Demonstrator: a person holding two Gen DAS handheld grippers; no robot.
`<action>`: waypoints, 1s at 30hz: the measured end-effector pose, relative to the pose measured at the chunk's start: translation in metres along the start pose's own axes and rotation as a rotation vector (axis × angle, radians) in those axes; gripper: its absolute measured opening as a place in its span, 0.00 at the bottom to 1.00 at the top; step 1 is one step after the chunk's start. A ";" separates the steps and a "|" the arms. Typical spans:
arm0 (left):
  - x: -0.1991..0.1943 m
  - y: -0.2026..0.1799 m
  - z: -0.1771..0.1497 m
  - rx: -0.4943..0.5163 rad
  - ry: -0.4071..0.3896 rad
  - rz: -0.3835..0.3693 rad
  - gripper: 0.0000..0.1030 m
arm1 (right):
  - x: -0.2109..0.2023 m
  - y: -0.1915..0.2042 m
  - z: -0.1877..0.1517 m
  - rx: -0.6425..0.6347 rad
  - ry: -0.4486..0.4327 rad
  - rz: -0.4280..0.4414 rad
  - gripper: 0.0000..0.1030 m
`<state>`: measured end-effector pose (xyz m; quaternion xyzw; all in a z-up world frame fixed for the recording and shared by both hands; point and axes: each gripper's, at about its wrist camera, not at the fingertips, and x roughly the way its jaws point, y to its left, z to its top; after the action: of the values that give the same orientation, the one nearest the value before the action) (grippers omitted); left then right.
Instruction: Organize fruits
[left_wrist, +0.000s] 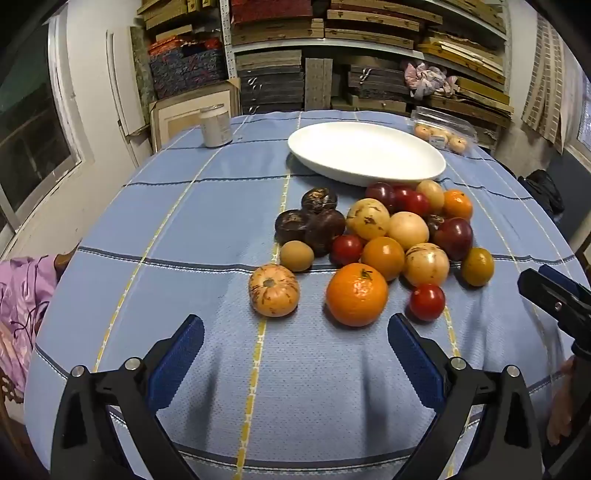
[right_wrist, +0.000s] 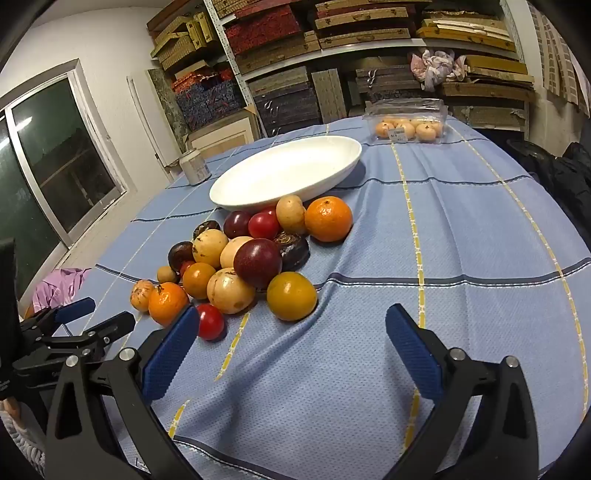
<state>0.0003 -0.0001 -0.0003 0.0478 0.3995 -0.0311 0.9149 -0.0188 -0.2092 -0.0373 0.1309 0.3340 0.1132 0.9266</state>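
A pile of loose fruit lies on the blue checked tablecloth (left_wrist: 207, 229): a large orange (left_wrist: 356, 294), a striped pale fruit (left_wrist: 273, 290), red tomatoes (left_wrist: 427, 302), dark mangosteens (left_wrist: 318, 200), yellow and purple fruits. An empty white oval dish (left_wrist: 365, 152) stands just behind the pile; it also shows in the right wrist view (right_wrist: 288, 170). My left gripper (left_wrist: 295, 345) is open and empty in front of the pile. My right gripper (right_wrist: 291, 345) is open and empty, near a yellow-orange fruit (right_wrist: 291, 296) and a tomato (right_wrist: 210, 321).
A white jar (left_wrist: 216, 125) stands at the back left of the table. A clear plastic box of small fruits (right_wrist: 408, 122) sits at the back right. Shelves of stacked boxes (left_wrist: 332, 55) fill the wall behind. Purple cloth (left_wrist: 22, 295) lies off the left edge.
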 end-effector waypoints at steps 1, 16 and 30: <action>0.000 -0.001 0.000 0.004 -0.002 -0.004 0.97 | 0.000 0.000 0.000 0.001 0.000 0.000 0.96; 0.007 0.007 -0.001 0.003 -0.005 -0.046 0.97 | -0.001 0.000 -0.001 0.013 -0.002 0.013 0.96; 0.013 0.009 -0.003 -0.022 0.023 0.013 0.97 | 0.000 0.000 0.000 0.017 0.000 0.014 0.96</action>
<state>0.0075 0.0086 -0.0110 0.0405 0.4101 -0.0200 0.9109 -0.0190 -0.2096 -0.0378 0.1414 0.3339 0.1169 0.9246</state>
